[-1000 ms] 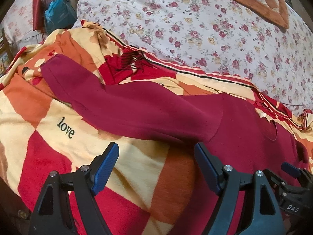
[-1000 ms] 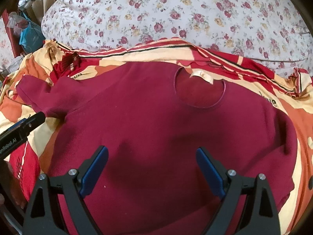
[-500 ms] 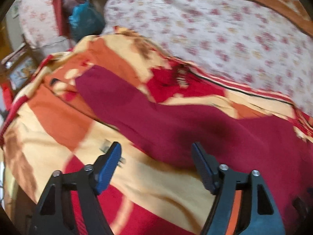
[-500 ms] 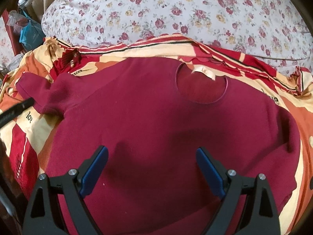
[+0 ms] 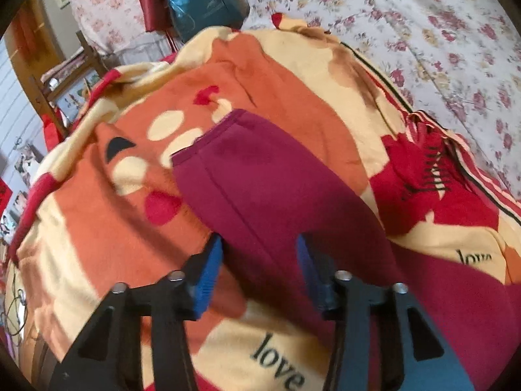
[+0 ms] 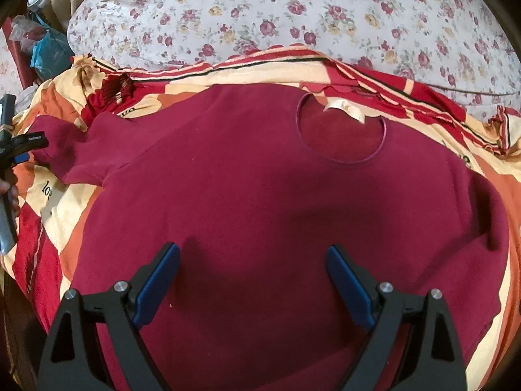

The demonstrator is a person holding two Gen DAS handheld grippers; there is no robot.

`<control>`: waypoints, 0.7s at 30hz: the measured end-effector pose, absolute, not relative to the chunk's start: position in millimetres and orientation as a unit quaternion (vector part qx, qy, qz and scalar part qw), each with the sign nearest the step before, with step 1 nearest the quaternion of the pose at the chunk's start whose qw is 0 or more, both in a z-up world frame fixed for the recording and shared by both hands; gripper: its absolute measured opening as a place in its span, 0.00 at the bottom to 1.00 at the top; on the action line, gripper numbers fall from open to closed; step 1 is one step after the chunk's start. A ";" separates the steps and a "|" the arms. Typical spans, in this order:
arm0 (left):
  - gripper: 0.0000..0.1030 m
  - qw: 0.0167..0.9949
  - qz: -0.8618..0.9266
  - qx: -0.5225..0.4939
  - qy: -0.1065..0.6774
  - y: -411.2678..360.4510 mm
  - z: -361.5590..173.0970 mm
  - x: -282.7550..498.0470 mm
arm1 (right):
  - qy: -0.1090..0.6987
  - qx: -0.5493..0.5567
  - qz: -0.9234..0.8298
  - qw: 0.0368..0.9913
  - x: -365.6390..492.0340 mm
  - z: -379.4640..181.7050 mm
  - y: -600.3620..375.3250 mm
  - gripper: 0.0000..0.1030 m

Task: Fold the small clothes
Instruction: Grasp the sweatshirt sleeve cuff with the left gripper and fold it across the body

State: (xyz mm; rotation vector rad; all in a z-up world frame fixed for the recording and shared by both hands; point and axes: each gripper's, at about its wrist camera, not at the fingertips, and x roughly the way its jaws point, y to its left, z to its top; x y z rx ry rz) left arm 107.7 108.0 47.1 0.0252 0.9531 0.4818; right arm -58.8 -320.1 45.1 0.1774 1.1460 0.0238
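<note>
A small maroon long-sleeved top (image 6: 260, 195) lies flat on a red, orange and cream blanket (image 6: 423, 97), neck hole and white label (image 6: 345, 109) at the far side. My right gripper (image 6: 254, 280) is open above the top's body. The top's left sleeve (image 5: 260, 182) stretches out over the blanket, cuff at the far end. My left gripper (image 5: 259, 267) is low over this sleeve, its blue pads (image 5: 208, 267) partly closed on either side of the fabric, with a gap still between them. The left gripper also shows at the left edge of the right wrist view (image 6: 22, 150).
A floral white quilt (image 6: 293, 16) covers the bed behind the blanket. A teal plastic bag (image 5: 202, 3) and a red post stand beyond the bed's far left corner. A wooden chair (image 5: 65, 78) with clutter stands at the left.
My left gripper has swung left along the sleeve toward the cuff, dropped closer to it, and its jaws have narrowed around the fabric. The right gripper has stayed still.
</note>
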 end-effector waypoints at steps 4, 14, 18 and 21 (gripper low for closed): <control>0.08 0.867 0.230 0.021 0.442 108.7 47.4 112.6 | 0.544 0.081 0.011 0.835 -57.7 44.5 -319.6 0.91; 0.00 0.912 0.129 0.017 0.388 43.1 94.1 67.0 | 0.543 0.090 0.013 0.835 -60.0 46.8 -322.2 0.91; 0.00 0.925 0.029 0.010 0.378 -20.6 121.0 35.4 | 0.535 0.099 0.009 0.839 -64.9 54.6 -330.9 0.91; 0.00 0.927 -0.048 0.003 0.372 -77.2 136.7 12.3 | 0.522 0.105 -0.002 0.847 -69.7 65.1 -346.7 0.91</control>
